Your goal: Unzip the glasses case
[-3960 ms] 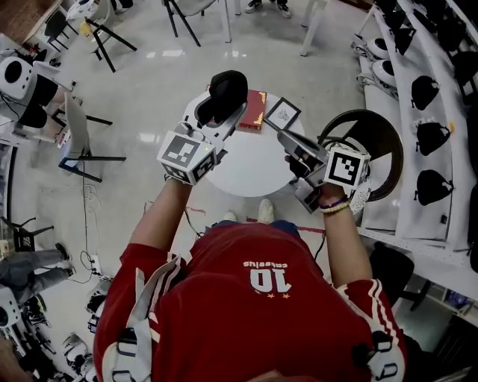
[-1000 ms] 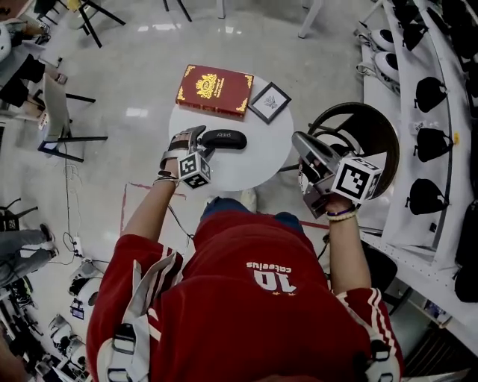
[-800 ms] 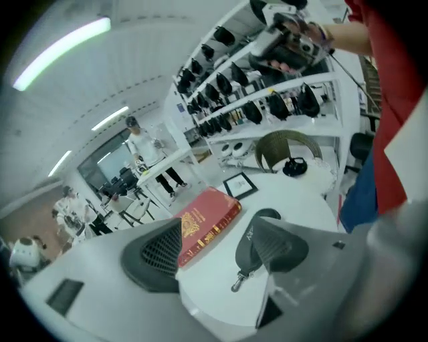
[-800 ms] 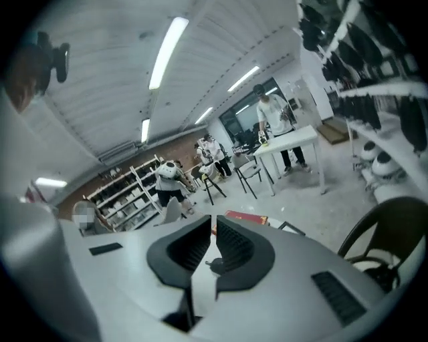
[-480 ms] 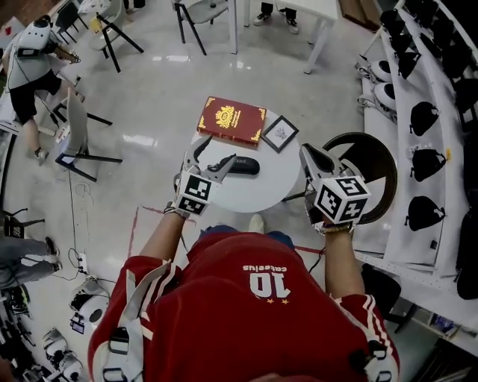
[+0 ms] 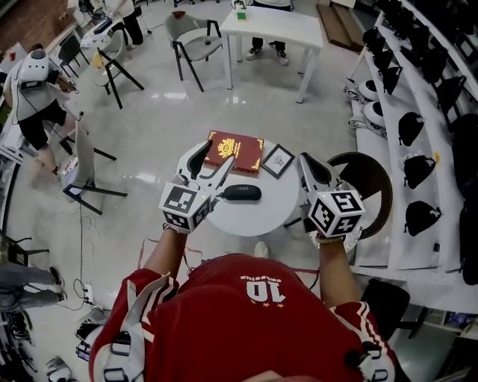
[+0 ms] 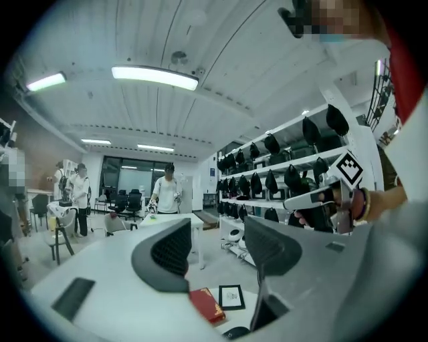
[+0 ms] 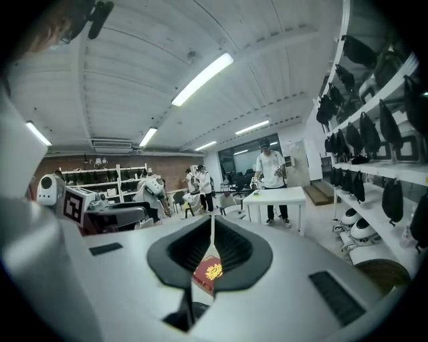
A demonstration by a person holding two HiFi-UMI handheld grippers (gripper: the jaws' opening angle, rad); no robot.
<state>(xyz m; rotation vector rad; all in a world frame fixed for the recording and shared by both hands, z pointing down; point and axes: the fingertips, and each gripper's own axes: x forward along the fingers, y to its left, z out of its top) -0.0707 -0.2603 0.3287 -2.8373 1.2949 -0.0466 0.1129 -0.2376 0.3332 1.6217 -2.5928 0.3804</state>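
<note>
Both grippers are higher off the table than a second ago: the left gripper (image 6: pixel 215 158), then down beside the glasses case (image 6: pixel 241 192), now hangs above it, its jaws closing on nothing, while the right gripper (image 6: pixel 306 160) is pinched together and empty. The black case lies flat on the round white table (image 6: pixel 261 213), with a red book (image 6: pixel 235 151) and a small framed picture (image 6: pixel 277 160) just beyond it. Farther off are a white rectangular table (image 6: pixel 276 22) and, at right, shelves (image 6: pixel 441 149) of dark gear.

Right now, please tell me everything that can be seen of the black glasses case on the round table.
The glasses case is a black, oblong, rounded shell, slightly glossy, with a small pale print on top, too small to read. It looks closed; its zip cannot be made out. It lies flat on the white round table, near the red book but apart from it. Only the table appears to touch it.
</note>
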